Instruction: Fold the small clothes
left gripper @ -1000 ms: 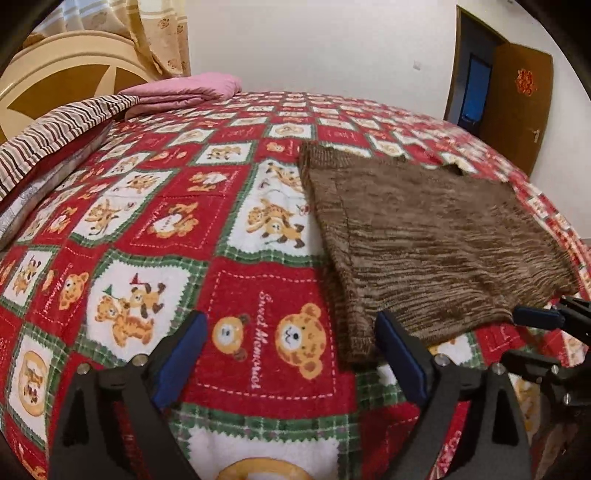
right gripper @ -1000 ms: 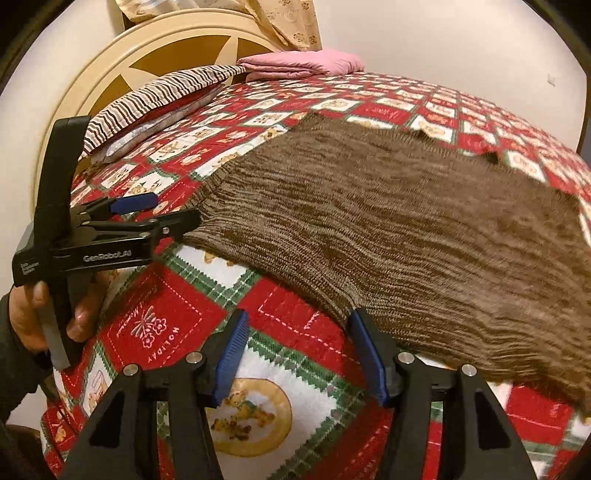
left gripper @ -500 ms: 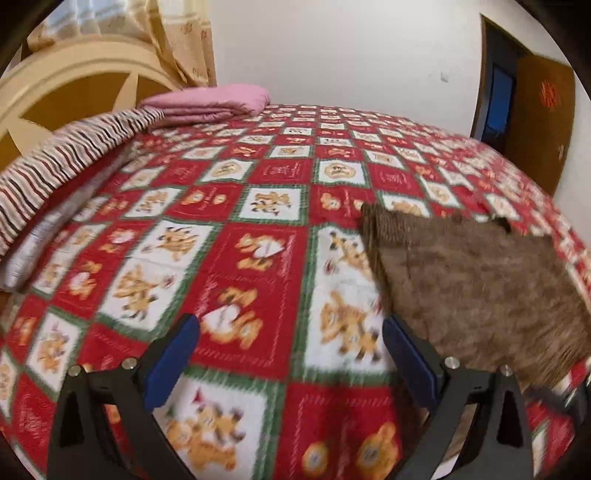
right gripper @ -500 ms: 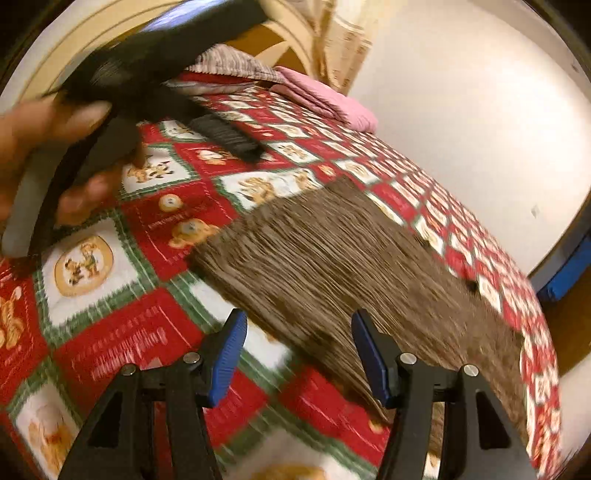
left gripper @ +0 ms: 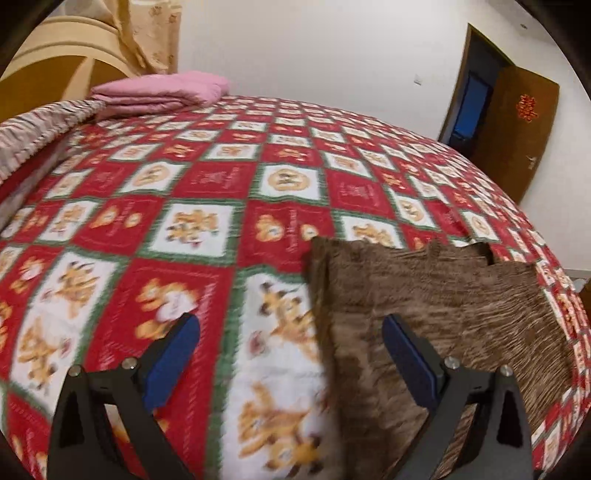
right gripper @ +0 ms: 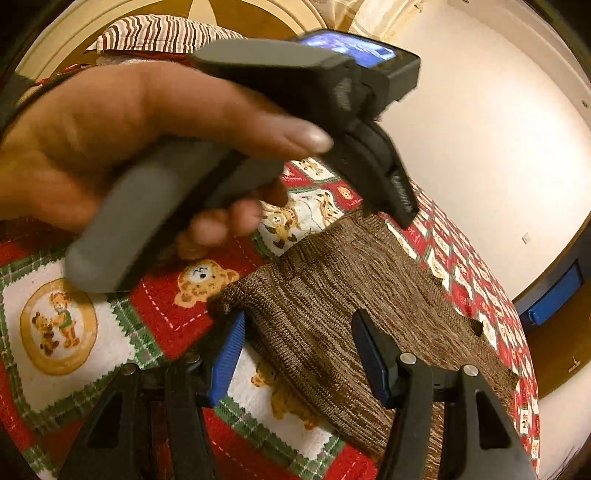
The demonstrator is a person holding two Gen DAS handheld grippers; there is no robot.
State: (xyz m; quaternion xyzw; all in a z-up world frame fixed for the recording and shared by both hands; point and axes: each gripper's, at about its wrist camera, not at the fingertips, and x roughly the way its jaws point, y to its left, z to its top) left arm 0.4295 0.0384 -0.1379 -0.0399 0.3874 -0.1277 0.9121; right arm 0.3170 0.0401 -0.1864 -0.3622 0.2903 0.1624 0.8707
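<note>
A brown knit garment (left gripper: 436, 306) lies flat on the red bear-print bedspread (left gripper: 207, 192); it also shows in the right wrist view (right gripper: 351, 280). My left gripper (left gripper: 291, 354) is open, hovering above the garment's left edge. My right gripper (right gripper: 299, 350) is open, with its jaws astride the garment's near corner; whether they touch the knit I cannot tell. The hand-held left gripper body (right gripper: 303, 122) fills the upper left of the right wrist view, above the garment.
A folded pink blanket (left gripper: 162, 92) and a striped pillow (left gripper: 37, 125) lie at the head of the bed by the round wooden headboard (right gripper: 236, 22). A brown door (left gripper: 517, 125) stands open at the right.
The left gripper has lifted and swung over the garment's left edge. The right gripper has moved to the garment's near corner. Both stayed open.
</note>
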